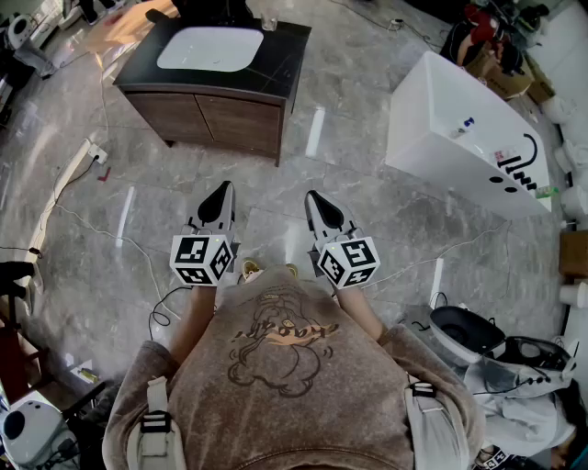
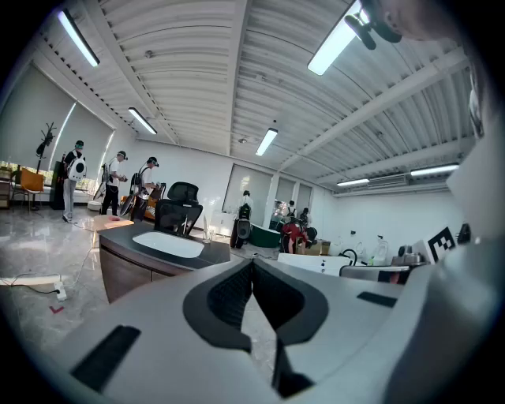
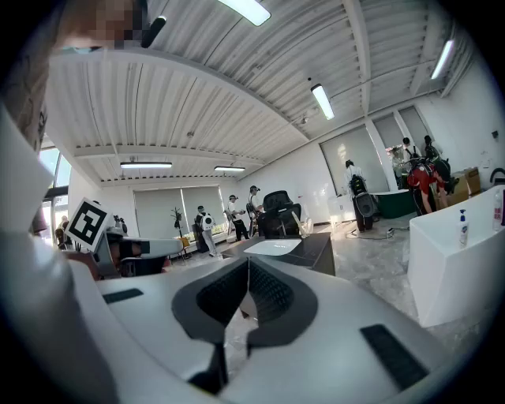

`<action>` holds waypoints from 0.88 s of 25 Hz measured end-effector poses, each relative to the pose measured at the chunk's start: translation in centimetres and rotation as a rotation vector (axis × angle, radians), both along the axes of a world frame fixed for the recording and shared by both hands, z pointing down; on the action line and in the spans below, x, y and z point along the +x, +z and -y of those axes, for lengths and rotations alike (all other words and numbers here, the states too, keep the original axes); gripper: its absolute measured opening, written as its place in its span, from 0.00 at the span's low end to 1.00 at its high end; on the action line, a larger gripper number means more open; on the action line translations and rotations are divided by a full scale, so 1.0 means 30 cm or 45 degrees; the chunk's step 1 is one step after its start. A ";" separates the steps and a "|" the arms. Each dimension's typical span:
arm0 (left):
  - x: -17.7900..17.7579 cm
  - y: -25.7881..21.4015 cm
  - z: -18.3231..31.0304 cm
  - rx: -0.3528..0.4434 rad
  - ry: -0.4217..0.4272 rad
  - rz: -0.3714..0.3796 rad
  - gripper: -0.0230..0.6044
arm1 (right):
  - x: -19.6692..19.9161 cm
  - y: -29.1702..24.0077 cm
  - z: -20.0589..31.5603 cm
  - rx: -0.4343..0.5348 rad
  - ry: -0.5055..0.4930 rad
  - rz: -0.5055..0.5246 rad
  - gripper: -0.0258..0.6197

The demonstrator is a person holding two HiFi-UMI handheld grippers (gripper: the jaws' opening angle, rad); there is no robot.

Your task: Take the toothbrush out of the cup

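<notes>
A dark vanity (image 1: 276,69) with a white sink (image 1: 209,48) stands a few steps ahead of me. On its top, to the right of the sink, stands a clear cup (image 1: 268,20). The same cup (image 2: 207,233) shows small in the left gripper view. In the right gripper view the cup (image 3: 303,226) has a thin stick leaning out of it, too small to tell as the toothbrush. My left gripper (image 1: 223,189) and right gripper (image 1: 312,196) hang side by side over the floor, far short of the vanity. Both are shut with nothing between the jaws.
A white bathtub (image 1: 459,138) stands to the right. A white toilet (image 1: 464,332) and bags sit near my right side. Cables and a power strip (image 1: 95,153) lie on the grey marble floor (image 1: 367,211) at left. Several people stand far off.
</notes>
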State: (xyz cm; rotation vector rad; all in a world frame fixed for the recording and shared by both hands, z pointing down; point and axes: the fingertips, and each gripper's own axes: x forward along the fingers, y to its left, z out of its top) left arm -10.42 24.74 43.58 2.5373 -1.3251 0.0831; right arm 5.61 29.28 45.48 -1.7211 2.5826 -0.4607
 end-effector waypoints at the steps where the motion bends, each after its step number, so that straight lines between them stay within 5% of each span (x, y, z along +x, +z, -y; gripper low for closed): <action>1: 0.000 0.002 0.006 -0.002 0.006 0.003 0.06 | -0.002 0.000 0.006 0.002 0.001 -0.001 0.07; 22: -0.058 0.027 0.149 0.024 0.125 0.020 0.06 | -0.099 0.003 0.118 0.028 0.053 0.034 0.07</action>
